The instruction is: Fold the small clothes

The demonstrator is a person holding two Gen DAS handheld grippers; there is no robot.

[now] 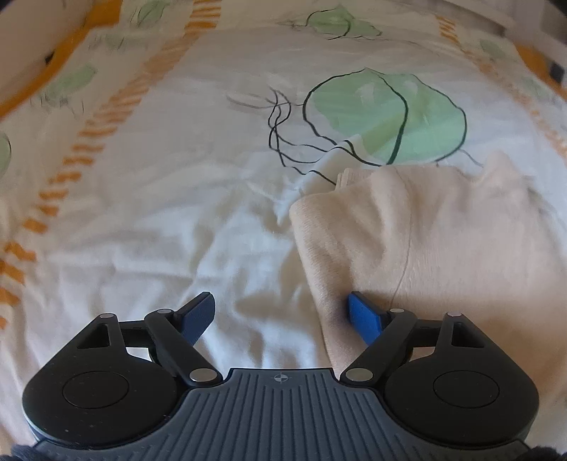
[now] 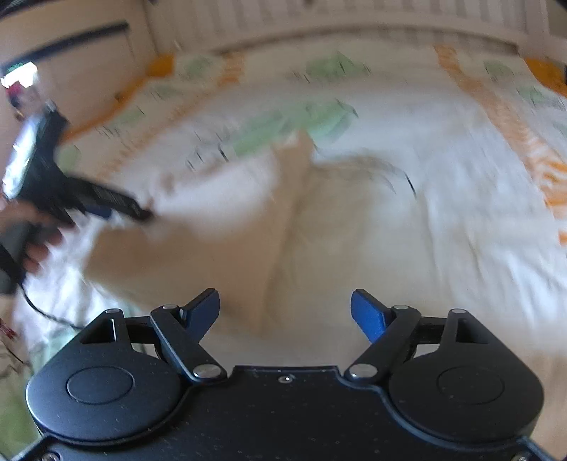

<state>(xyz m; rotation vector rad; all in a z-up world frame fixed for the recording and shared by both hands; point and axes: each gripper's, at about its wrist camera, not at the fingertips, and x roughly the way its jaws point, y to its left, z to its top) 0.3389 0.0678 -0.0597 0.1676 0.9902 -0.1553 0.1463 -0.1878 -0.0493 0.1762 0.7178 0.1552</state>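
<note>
A small cream-beige garment [image 1: 425, 230] lies on the bed sheet, folded with a rounded left edge. My left gripper [image 1: 281, 312] is open just above the sheet, straddling the garment's left edge; its right finger [image 1: 361, 315] rests over the cloth, its left finger [image 1: 200, 312] over bare sheet. In the blurred right wrist view the same garment [image 2: 248, 255] spreads below my right gripper [image 2: 283, 308], which is open and empty above it. The left gripper [image 2: 117, 209] shows there at the left, held in a hand at the garment's edge.
The bed sheet [image 1: 159, 212] is white with green leaf prints, orange stripes and wrinkles. A slatted headboard or wall [image 2: 354, 17] runs along the back. A black cable [image 2: 42, 312] trails at the lower left. The bed's orange border [image 1: 53, 71] marks the left edge.
</note>
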